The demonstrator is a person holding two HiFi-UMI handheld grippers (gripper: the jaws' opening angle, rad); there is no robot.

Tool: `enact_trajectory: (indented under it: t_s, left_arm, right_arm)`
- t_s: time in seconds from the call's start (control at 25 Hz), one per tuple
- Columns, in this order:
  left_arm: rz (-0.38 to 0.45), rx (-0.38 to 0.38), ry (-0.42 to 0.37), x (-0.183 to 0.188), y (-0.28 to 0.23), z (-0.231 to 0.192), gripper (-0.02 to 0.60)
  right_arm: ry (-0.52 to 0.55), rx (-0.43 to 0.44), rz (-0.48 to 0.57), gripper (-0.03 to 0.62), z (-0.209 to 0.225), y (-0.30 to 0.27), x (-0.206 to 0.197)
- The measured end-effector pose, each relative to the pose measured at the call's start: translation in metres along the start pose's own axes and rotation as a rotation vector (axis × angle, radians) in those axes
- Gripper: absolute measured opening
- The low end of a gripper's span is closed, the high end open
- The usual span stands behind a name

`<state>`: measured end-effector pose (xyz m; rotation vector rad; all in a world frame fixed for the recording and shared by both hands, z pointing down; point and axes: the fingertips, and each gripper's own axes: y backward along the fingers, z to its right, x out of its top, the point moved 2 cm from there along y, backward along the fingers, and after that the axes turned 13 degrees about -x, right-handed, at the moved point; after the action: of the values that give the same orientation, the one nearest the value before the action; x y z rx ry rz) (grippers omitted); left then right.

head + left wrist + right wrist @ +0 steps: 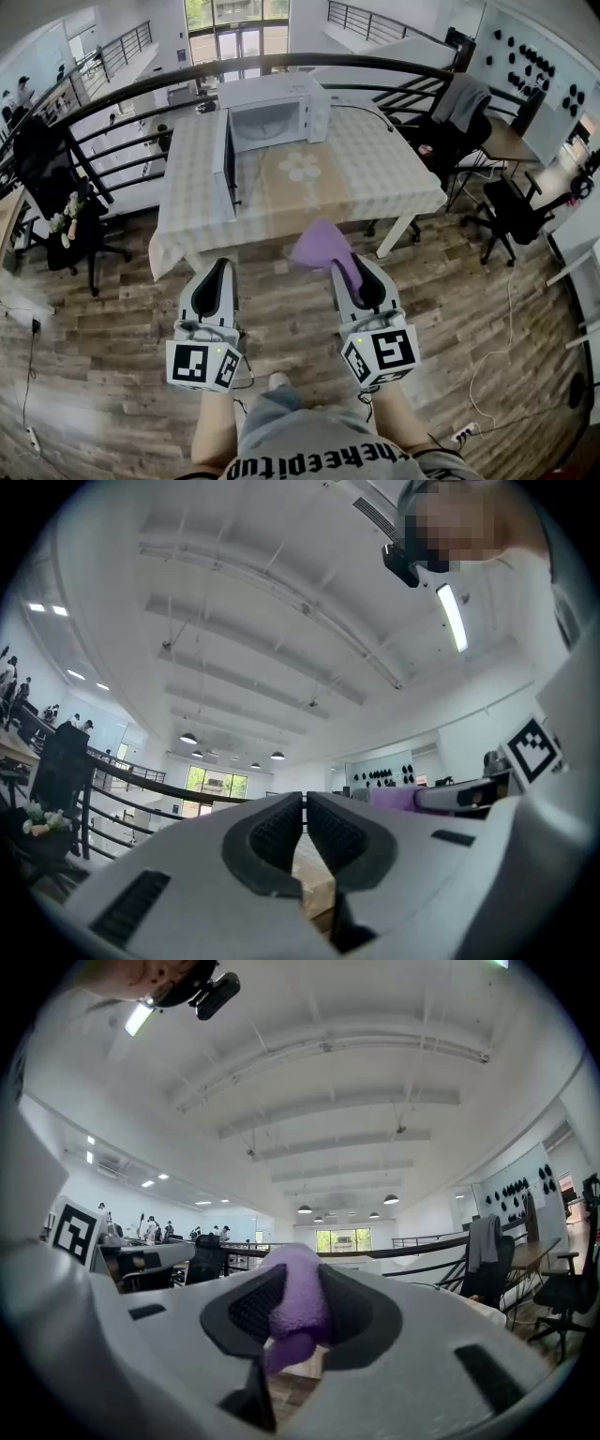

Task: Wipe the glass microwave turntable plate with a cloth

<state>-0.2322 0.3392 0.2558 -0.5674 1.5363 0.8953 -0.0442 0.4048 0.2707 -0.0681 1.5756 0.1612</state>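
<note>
A white microwave (272,119) with its door (228,166) swung open stands at the far side of the table (309,178). I cannot make out the glass turntable plate inside it. My right gripper (359,276) is shut on a purple cloth (321,246), which bulges between the jaws in the right gripper view (298,1307). My left gripper (219,272) is shut with nothing between its pads (277,831). Both grippers hover over the wooden floor, short of the table's near edge, tilted upward.
The table wears a pale checked cloth with a flower print (302,167). A black railing (281,67) curves behind it. Office chairs stand at the right (511,211) and left (66,225). Cables lie on the floor (487,366). The person's legs show at the bottom.
</note>
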Motion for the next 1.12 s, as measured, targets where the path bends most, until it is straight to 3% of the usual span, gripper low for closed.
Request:
enact_trajectory:
  t_s: [0.6,1.12]
  left_arm:
    - [0.026,-0.027,-0.01,-0.005,-0.031,-0.055,0.017]
    - [-0.011,-0.056,0.036,-0.039,-0.069,-0.08,0.017]
  right_arm:
    - [-0.042,-0.036,0.018,0.112,-0.013,-0.056,-0.005]
    - [-0.055,-0.071,-0.021,0.112,-0.002,-0.097,-0.025]
